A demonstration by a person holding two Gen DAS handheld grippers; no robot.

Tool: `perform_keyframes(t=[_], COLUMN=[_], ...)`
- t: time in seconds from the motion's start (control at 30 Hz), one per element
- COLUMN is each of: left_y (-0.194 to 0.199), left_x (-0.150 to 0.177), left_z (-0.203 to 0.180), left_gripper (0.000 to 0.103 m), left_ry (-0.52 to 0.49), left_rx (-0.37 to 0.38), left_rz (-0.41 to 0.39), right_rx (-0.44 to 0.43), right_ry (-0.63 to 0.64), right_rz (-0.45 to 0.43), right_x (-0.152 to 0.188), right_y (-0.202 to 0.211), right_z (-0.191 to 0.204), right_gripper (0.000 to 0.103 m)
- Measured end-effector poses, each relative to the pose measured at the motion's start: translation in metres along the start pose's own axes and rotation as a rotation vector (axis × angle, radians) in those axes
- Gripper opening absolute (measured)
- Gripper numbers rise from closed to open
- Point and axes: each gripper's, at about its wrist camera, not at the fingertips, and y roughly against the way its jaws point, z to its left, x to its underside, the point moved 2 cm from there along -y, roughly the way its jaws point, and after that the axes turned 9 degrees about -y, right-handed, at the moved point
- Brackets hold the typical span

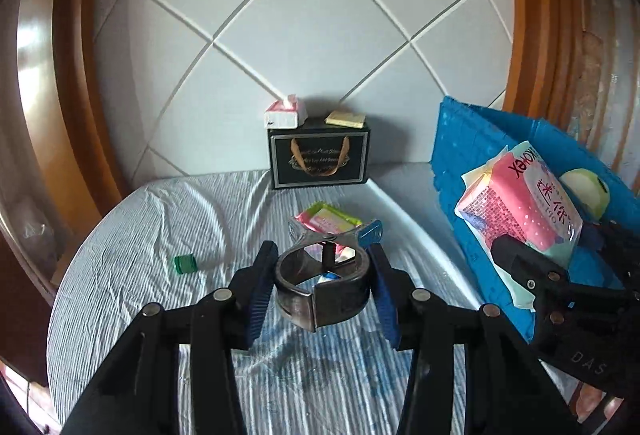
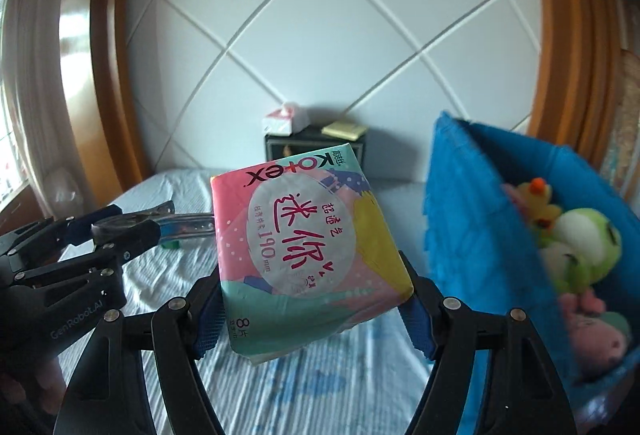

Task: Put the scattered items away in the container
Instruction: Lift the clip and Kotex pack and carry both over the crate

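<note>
both grippers lifted over the bed, each with an item clamped

in the right wrist view we see the right gripper (image 2: 316,299) closed on a soft pink, teal and yellow pack (image 2: 308,255), its blue pads pressing the pack's two side edges with the jaws fairly wide apart. the pack carries the brand "kotex" along its upper edge, large red chinese characters in a pale oval, the figure "190 mm" beside them, and "8" near its lower corner. the pack is tilted and held clear above the striped bedsheet (image 2: 168,263), just left of the blue container (image 2: 472,235). inside the container we see a yellow plush duck (image 2: 536,201), a green plush frog (image 2: 588,235) and a pink plush toy (image 2: 592,331).

in the left wrist view the left gripper (image 1: 324,287) is narrowed onto a dark metal clamp-like tool (image 1: 320,291), pads bearing on its rounded sides, and the tool hangs above the sheet. its body, seen from the right wrist view, is marked "genrobot.ai". the right gripper's body reads "das" in the left wrist view. both grippers point forward and slightly downward.

on the sheet lie a green and pink packet (image 1: 326,219) and a small green cap (image 1: 185,264). a black gift box (image 1: 318,159) with gold script we cannot read stands at the headboard, bearing a tissue pack (image 1: 285,113) and a yellow pad (image 1: 345,119).
</note>
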Motion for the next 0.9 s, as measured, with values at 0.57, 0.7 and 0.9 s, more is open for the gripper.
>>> perform_keyframes(t=[0.57,0.7,0.9], left_y=[0.034,0.002,-0.042], left_x=[-0.102,-0.105,-0.085], left_z=[-0.263,-0.326,-0.361], left_gripper=[0.045,0.045,0.045], left_ry=[-0.11,-0.123,-0.135], left_rx=[0.147,0.118,0.045], left_rz=[-0.189,-0.103,0.063], right_rx=[0.25,0.211,0.109], right_ry=[-0.103,-0.067,-0.058], right_rz=[-0.107,-0.04,0.052], right_x=[-0.037,-0.037,-0.025], right_y=[0.121,0.104,0.073], right_z=[-0.273,-0.323,-0.353], right_gripper=[0.074,0.074,0.074])
